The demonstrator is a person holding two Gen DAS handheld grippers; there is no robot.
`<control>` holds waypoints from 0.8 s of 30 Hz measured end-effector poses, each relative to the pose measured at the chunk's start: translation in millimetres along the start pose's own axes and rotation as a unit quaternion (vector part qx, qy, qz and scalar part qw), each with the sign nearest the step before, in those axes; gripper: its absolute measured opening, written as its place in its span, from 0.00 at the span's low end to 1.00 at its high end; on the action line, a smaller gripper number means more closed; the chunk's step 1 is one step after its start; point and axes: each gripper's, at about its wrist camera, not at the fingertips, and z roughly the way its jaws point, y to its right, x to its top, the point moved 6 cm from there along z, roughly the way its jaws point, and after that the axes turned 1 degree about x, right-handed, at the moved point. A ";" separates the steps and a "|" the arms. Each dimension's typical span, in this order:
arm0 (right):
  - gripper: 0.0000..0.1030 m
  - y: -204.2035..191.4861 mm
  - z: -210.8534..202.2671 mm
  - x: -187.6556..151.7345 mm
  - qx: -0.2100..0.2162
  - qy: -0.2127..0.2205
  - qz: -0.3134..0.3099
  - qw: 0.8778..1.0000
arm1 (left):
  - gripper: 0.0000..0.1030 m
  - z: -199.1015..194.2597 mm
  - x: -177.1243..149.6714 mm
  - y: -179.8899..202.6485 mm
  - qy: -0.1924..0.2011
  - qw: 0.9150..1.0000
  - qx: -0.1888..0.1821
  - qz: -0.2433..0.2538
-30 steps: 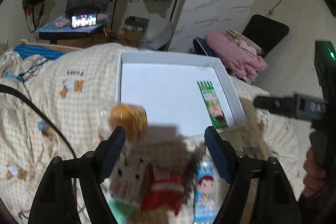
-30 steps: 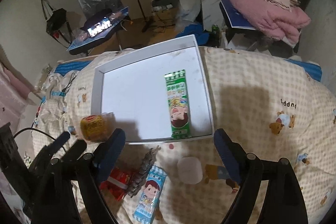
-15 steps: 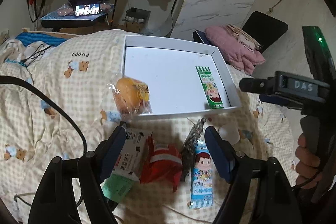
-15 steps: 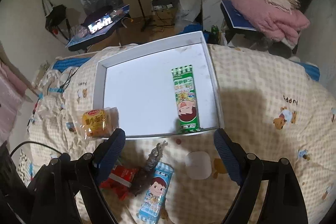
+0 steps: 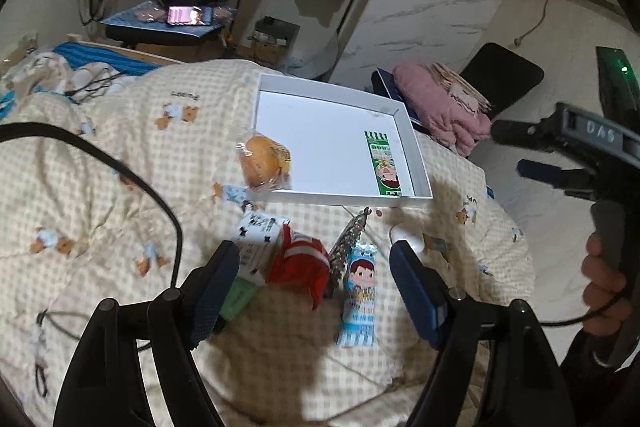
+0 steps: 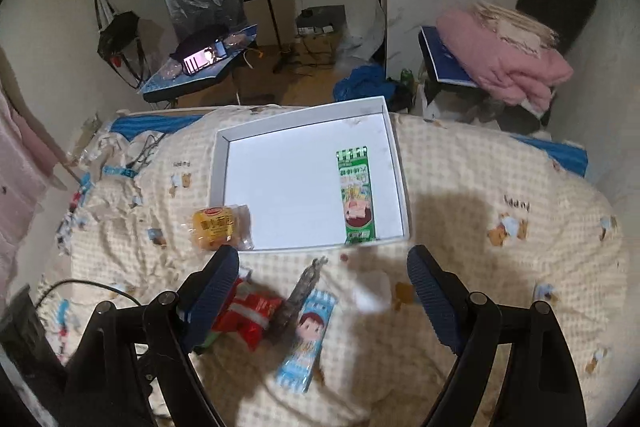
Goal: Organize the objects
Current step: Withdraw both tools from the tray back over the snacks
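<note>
Both tools, left (image 5: 314,287) and right (image 6: 323,297), are spread wide over snacks (image 5: 358,291) on the bed (image 5: 120,195), holding nothing.

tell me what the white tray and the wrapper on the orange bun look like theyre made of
White tray: likely cardboard or thin card, matte; flat floor, thin straight folded walls, no gloss. Orange bun wrapper: clear plastic film, glossy; it shows highlights and crinkled sealed edges, with the bun visible through it.
</note>
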 end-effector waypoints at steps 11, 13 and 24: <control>0.85 -18.7 -70.7 -13.2 -0.008 0.028 -0.035 0.999 | 0.78 -57.5 -10.4 1.1 0.015 0.999 0.030 -0.021; 0.85 -19.4 -71.7 -19.7 -0.011 0.010 -0.053 0.998 | 0.78 -65.2 -11.7 5.9 0.017 0.999 0.029 -0.016; 0.85 13.2 -83.9 -59.5 -0.029 -0.011 -0.017 0.999 | 0.78 -83.1 -31.1 29.5 0.020 0.999 0.032 0.027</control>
